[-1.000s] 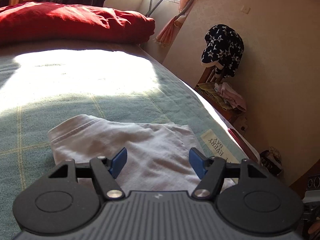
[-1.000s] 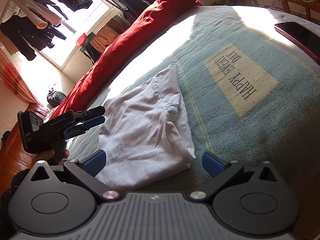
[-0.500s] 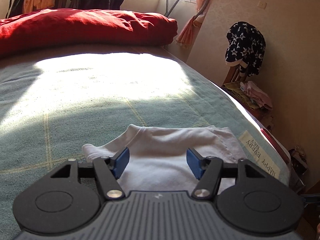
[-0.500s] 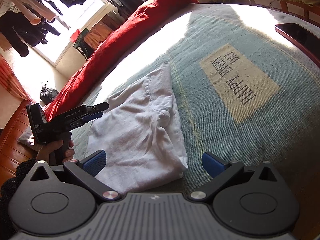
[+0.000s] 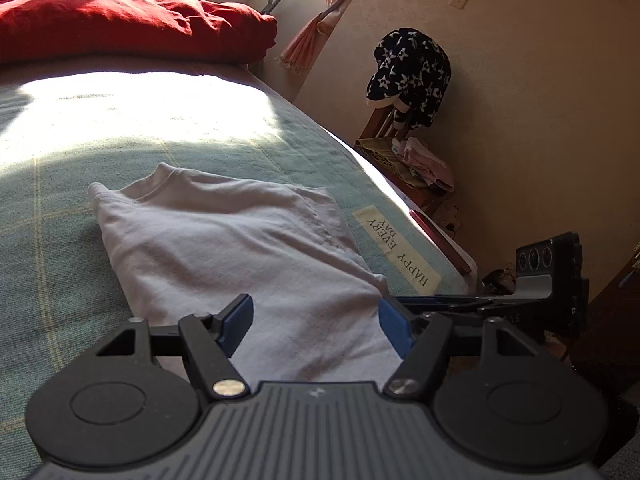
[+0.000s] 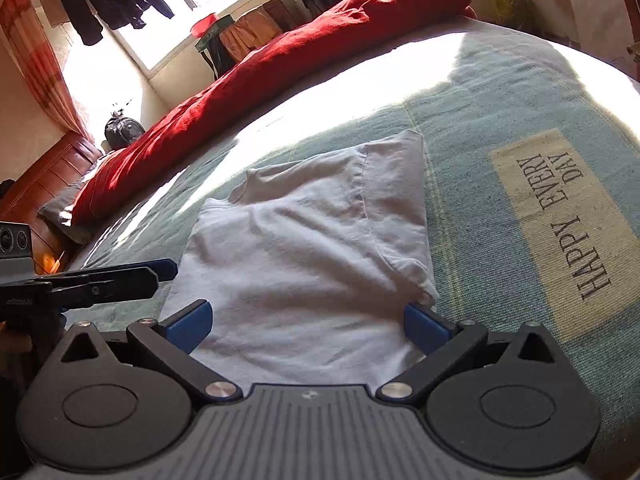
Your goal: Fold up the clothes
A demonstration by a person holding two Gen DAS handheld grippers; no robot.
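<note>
A white T-shirt [image 5: 240, 248] lies partly folded on the green checked bedspread [image 5: 52, 240], its collar toward the sunlit patch and one sleeve folded over near a cream label reading "HAPPY EVERY DAY" [image 6: 560, 224]. The left gripper [image 5: 316, 320] sits low over the shirt's near hem, its jaws spread wide and holding nothing. The right gripper [image 6: 308, 322] faces the same hem, equally wide and empty. A red duvet [image 6: 280, 64] is bunched along the bed's far side.
</note>
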